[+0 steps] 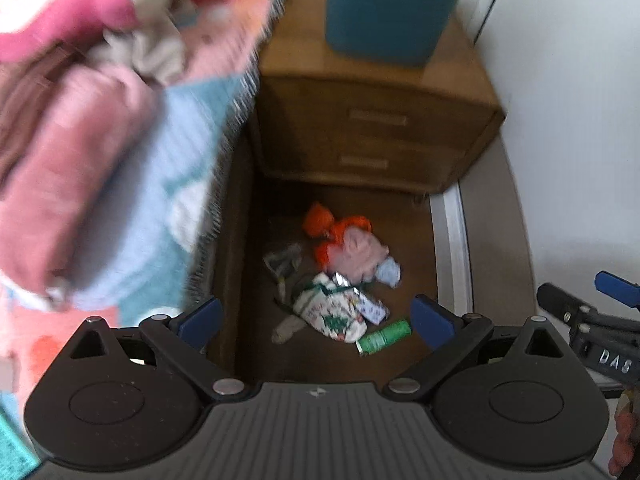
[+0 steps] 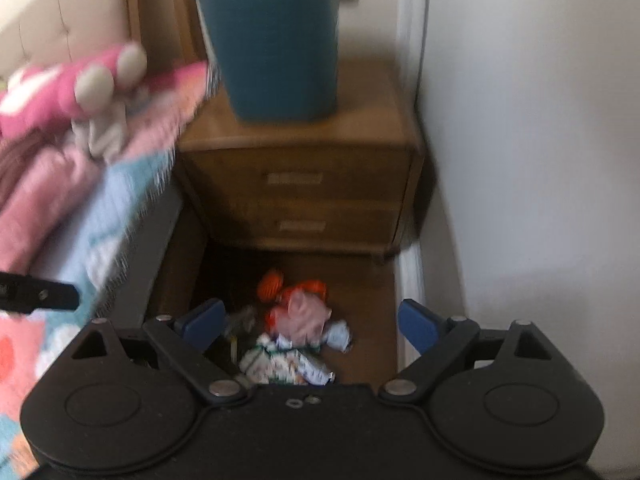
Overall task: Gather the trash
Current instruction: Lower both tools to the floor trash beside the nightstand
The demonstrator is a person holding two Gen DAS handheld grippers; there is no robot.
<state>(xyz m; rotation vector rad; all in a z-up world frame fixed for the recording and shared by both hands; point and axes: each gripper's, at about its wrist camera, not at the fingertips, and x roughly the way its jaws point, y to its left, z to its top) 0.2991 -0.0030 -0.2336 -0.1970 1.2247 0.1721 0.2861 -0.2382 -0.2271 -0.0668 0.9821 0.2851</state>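
We hold the left gripper (image 1: 316, 320) and the right gripper (image 2: 310, 322) with jaws spread wide and nothing between them, both high above the floor.

Item: heap of crumpled trash (image 1: 340, 276) on the dark brown floor (image 1: 400, 216), near us, between bed and wall; it includes an orange wrapper (image 1: 320, 220), a pink crumpled bag (image 1: 362, 252), a white printed packet (image 1: 332, 314) and a green roll (image 1: 384, 336).

Item: wooden two-drawer nightstand (image 2: 300, 184), far side, carrying a teal cylindrical bin (image 2: 276, 44).

Item: pink and blue bedding (image 1: 120, 140) overhanging at left.

Item: white wall (image 2: 520, 160) at right.
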